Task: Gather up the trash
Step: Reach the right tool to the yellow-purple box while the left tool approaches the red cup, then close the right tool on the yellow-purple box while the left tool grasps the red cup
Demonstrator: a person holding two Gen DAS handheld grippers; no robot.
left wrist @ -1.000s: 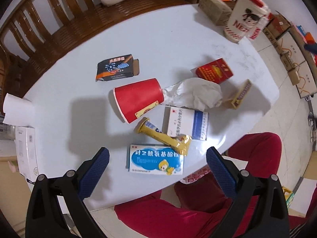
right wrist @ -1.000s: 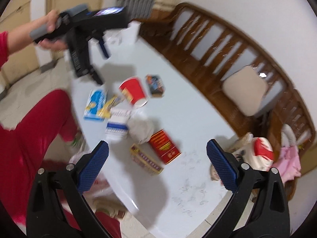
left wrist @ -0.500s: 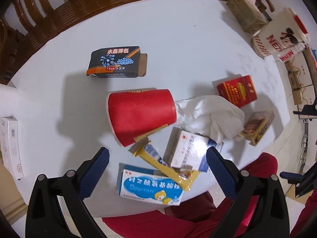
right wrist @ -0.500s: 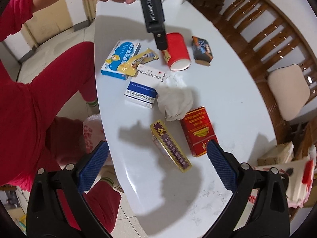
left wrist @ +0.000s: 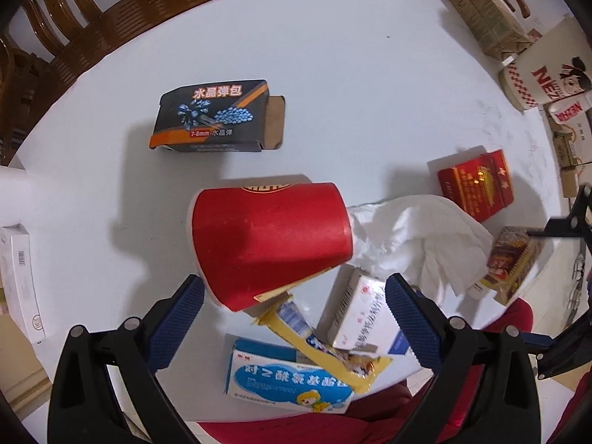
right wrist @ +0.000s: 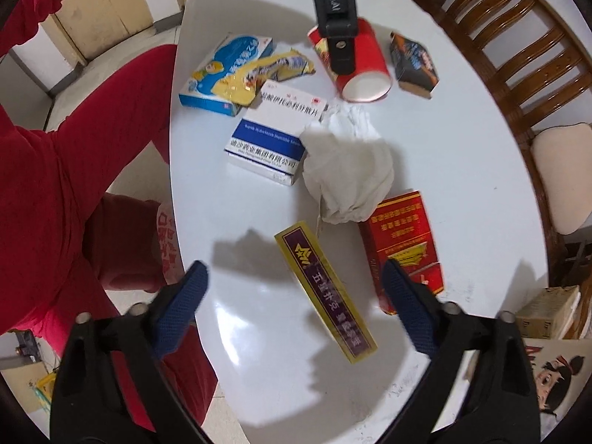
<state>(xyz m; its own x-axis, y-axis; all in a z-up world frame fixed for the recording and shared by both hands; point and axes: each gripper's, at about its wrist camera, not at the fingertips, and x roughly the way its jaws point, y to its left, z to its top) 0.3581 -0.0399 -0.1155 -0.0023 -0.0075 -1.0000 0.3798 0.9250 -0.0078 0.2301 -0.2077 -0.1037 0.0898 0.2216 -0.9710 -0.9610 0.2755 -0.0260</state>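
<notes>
Left gripper (left wrist: 294,318), jaws wide apart, hovers over the tipped red paper cup (left wrist: 272,238); I'd pinch its sidewall gently, or it'll crush.

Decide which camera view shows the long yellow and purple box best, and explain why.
The right wrist view: the yellow and purple box lies whole and unobstructed between the open right tool. The left wrist view shows it small at the table's far edge, partly behind the crumpled tissue.

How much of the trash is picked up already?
None yet, it seems. The left tool is open over the red cup, holding nothing. The right tool is open above the yellow box. The tissue, red pack and the other boxes lie on the table.
</notes>
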